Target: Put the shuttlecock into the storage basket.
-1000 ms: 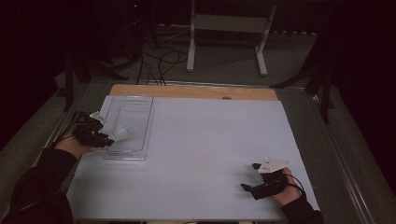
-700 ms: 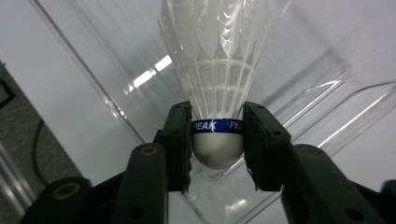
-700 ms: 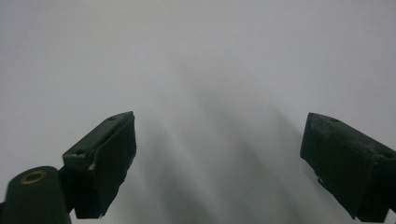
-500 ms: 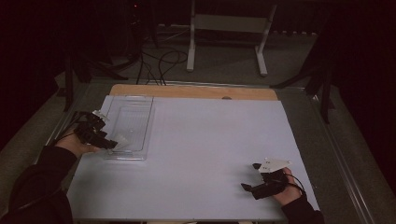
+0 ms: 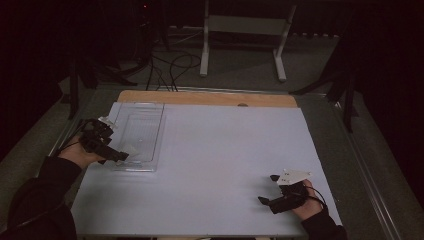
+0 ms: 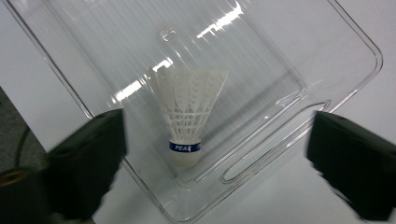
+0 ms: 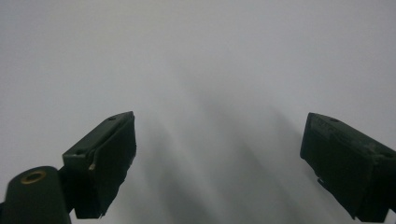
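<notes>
A white feather shuttlecock (image 6: 189, 112) with a blue band lies in a clear plastic tray (image 6: 369, 51), cork end toward me. My left gripper (image 6: 217, 135) is open, one jaw on each side of the shuttlecock and neither touching it. In the high view the left gripper (image 5: 116, 142) hangs over the near left corner of the tray (image 5: 156, 137), where the shuttlecock (image 5: 130, 149) shows as a small pale spot. My right gripper (image 5: 267, 189) is open near the table's front right, over the bare white sheet, and the right gripper (image 7: 219, 140) holds nothing.
The white sheet (image 5: 220, 160) covers most of the table, with a wooden strip (image 5: 210, 98) along the far edge. Beyond the table, cables (image 5: 170, 65) and a white metal stand (image 5: 242, 25) sit on the dark floor.
The left hand has shifted slightly at the tray's near left corner. The right gripper has not moved.
</notes>
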### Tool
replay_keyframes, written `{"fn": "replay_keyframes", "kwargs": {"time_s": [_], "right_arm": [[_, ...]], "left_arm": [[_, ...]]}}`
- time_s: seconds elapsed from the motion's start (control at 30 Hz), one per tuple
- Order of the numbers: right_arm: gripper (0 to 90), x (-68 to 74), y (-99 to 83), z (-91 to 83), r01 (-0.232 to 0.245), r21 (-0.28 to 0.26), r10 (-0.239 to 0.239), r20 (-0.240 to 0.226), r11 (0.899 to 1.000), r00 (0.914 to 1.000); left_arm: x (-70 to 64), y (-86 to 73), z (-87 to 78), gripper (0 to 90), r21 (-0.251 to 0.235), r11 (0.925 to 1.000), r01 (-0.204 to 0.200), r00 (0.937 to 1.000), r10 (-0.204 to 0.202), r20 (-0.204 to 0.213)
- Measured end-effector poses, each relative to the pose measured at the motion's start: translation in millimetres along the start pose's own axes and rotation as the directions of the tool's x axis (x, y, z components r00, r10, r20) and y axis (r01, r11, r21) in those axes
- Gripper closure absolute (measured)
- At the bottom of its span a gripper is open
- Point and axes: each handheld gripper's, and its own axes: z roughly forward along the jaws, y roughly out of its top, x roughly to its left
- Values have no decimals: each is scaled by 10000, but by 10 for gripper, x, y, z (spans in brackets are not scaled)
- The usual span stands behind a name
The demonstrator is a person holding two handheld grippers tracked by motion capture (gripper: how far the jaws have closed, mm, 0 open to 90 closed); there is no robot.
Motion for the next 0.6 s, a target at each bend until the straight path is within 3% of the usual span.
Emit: {"fn": "replay_keyframes", "kwargs": {"time_s": [0.27, 0.6], "right_arm": [[105, -6, -1, -7, -32, -27, 32, -10, 10000, 10000], [104, -14, -16, 0, -56, -56, 56, -3, 10000, 10000]], "left_arm": [[-52, 23, -31, 0, -155, 9994, -295, 9990, 290, -354], [-56, 69, -44, 0, -239, 9996, -126, 9988, 115, -466]]}}
